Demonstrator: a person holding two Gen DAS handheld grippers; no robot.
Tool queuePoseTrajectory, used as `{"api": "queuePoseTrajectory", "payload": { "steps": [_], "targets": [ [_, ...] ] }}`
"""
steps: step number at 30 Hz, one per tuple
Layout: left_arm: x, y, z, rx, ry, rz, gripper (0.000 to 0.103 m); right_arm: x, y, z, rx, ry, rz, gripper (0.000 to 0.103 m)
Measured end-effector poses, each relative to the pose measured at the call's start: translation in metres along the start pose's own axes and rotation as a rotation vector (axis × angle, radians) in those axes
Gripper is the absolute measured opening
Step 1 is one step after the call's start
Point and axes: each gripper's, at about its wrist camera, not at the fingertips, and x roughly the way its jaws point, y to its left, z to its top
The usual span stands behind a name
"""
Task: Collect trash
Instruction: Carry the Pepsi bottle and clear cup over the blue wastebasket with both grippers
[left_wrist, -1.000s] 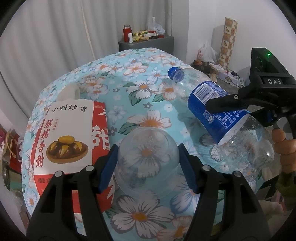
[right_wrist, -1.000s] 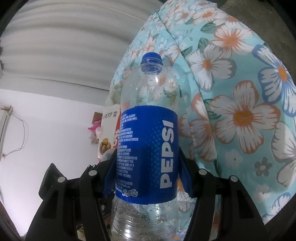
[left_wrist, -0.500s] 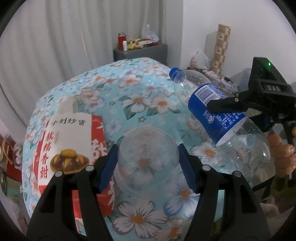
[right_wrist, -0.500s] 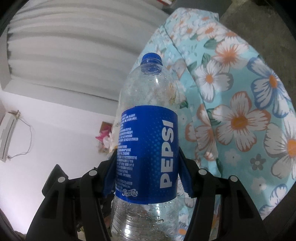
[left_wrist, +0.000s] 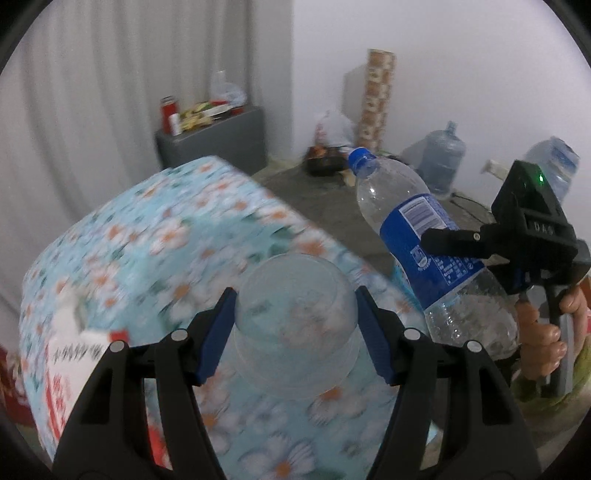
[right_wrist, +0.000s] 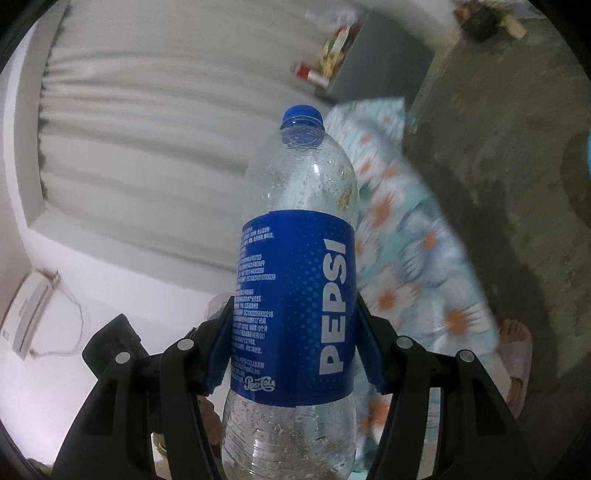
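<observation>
Empty Pepsi bottle (right_wrist: 295, 295), capped: clamped at label by right gripper (right_wrist: 293, 343), lifted beside floral table (left_wrist: 155, 236), likely bound for disposal. Clear plastic cup (left_wrist: 295, 321): pinched in left gripper (left_wrist: 295, 332), above table's near edge.

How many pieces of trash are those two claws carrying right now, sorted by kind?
Plastic bottles: 1, the Pepsi bottle in the right claw
Clear plastic cups: 1, the cup in the left claw
Total: 2
</observation>
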Motion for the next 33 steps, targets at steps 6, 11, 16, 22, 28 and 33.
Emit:
{"api": "queuePoseTrajectory", "payload": {
  "steps": [6, 11, 16, 22, 28, 33],
  "targets": [
    [0.034, -0.049, 0.041, 0.072, 0.018, -0.109, 0.061, -0.066, -0.027, 0.010, 0.044, -0.159, -0.034, 0.058],
    [0.074, -0.092, 0.073, 0.098, 0.063, -0.212, 0.061, -0.117, -0.063, 0.013, 0.111, -0.288, -0.105, 0.058],
    [0.140, -0.152, 0.103, 0.148, 0.144, -0.295, 0.061, -0.160, -0.119, 0.009, 0.219, -0.401, -0.339, 0.058],
    [0.247, -0.218, 0.113, 0.169, 0.314, -0.360, 0.062, -0.180, -0.195, 0.009, 0.382, -0.439, -0.518, 0.058],
    [0.339, -0.274, 0.109, 0.209, 0.434, -0.349, 0.067, -0.181, -0.255, 0.043, 0.452, -0.461, -0.557, 0.060],
    [0.397, -0.283, 0.102, 0.189, 0.454, -0.270, 0.084, -0.172, -0.319, 0.074, 0.555, -0.470, -0.621, 0.073]
  ]
}}
